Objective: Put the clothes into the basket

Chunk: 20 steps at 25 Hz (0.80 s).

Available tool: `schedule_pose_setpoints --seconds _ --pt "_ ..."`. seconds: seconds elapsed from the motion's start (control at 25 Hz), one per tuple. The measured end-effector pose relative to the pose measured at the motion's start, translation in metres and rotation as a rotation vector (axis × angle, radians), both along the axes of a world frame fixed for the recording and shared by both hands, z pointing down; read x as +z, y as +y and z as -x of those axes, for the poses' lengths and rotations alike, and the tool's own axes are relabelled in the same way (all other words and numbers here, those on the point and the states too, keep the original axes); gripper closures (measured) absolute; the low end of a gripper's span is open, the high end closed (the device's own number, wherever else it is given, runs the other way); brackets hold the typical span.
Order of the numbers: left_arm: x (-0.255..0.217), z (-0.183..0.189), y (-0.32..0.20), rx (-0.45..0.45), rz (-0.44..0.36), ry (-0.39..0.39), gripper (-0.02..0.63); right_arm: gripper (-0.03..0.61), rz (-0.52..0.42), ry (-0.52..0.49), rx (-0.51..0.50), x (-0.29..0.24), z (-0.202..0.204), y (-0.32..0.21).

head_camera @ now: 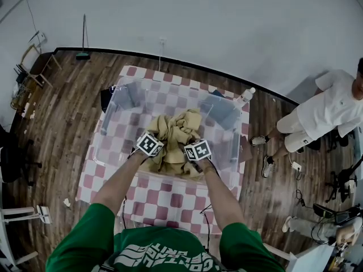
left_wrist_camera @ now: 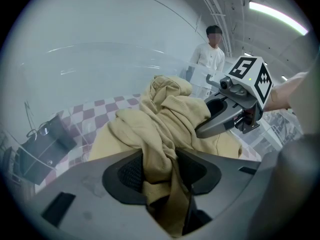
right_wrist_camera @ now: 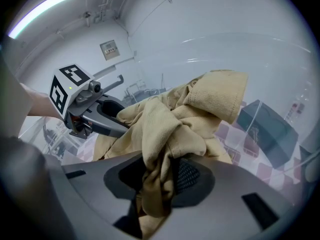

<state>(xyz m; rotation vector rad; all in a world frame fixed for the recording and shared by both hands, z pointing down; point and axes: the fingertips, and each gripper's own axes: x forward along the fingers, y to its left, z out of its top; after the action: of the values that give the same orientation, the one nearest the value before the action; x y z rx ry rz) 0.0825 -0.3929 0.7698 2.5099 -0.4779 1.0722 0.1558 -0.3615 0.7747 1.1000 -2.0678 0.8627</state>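
- left claw (left_wrist_camera: pixel 159 173) clamped on tan sweatshirt (head_camera: pixel 178 130)
- right claw (right_wrist_camera: pixel 159 176) clamped on the same sweatshirt
- sweatshirt bunched inside clear basket (head_camera: pixel 116 109), mid checked table (head_camera: pixel 164 200)
- white print on green shirt (head_camera: pixel 91 237), near edge: unreadable

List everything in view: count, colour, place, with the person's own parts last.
garment: one, tan, bunched in the basket, gripped by both tools
basket: one, clear plastic, on the table
table: one, red-and-white check cloth, centre of the room
bottle: one, clear, table's far right corner
bystander: one, white clothes, right side
broom: one, dark, against the far wall
left tool: one, grey, shut on the garment
right tool: one, grey, shut on the garment
forearms: two, bare, green sleeves, bottom centre
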Motion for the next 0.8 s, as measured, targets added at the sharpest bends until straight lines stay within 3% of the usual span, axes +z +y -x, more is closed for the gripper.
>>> schedule_pose_setpoints --seconds 0.28,0.44,0.6,0.8 --pt "-0.003 0.014 -0.009 0.015 -0.069 -0.094 0.380 0.393 0.009 0.061 0.026 -0.012 -0.010 0.003" --pt "-0.014 0.027 -0.014 0.003 -0.102 -0.127 0.374 0.368 0.015 0.104 0.059 -0.019 -0.023 0.007" --pt "-0.024 0.031 -0.014 -0.007 -0.134 -0.095 0.374 0.367 -0.004 0.107 0.103 -0.031 -0.032 0.012" --pt "-0.064 0.032 -0.017 -0.021 -0.216 -0.046 0.374 0.367 -0.106 0.155 0.118 -0.066 -0.038 0.011"
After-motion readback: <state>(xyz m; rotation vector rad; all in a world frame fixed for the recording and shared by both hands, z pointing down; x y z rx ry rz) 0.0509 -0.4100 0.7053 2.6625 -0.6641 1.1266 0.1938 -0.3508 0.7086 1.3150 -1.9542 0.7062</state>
